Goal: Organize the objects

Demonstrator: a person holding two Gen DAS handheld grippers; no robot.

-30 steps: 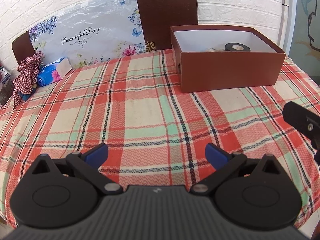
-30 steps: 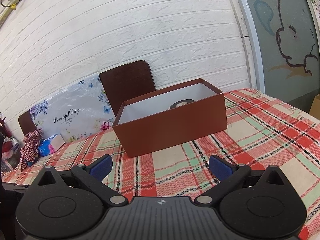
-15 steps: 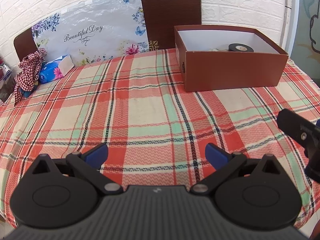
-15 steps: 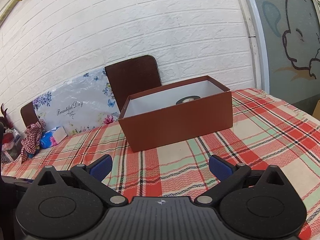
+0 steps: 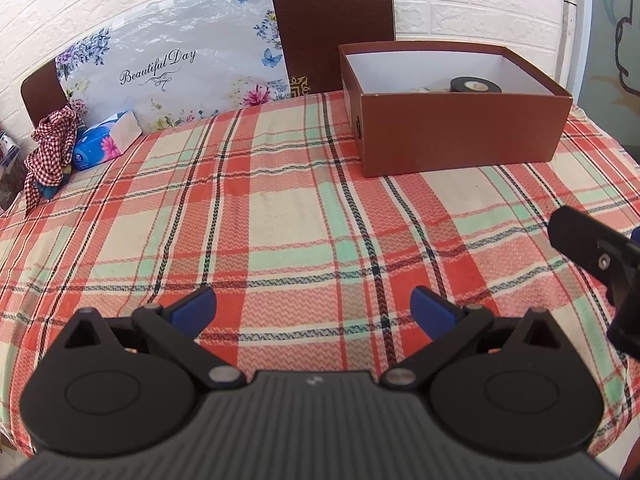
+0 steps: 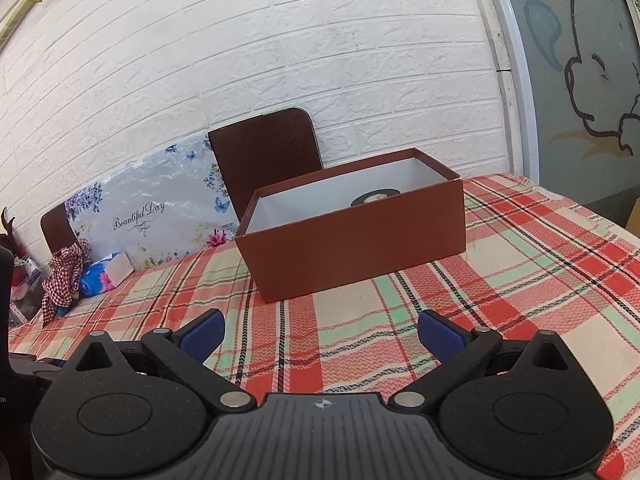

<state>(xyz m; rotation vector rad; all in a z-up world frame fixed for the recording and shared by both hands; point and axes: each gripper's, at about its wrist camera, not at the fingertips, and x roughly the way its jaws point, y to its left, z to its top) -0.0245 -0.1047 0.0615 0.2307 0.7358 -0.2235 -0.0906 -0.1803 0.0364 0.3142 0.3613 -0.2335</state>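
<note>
Both grippers hang wide apart and hold nothing: the left gripper and the right gripper over the plaid cloth. The brown box (a tape roll already inside) lies ahead and to the left gripper's right, long side crosswise; the right one looks nearer.

"Beautiful Day" on floral board
</note>
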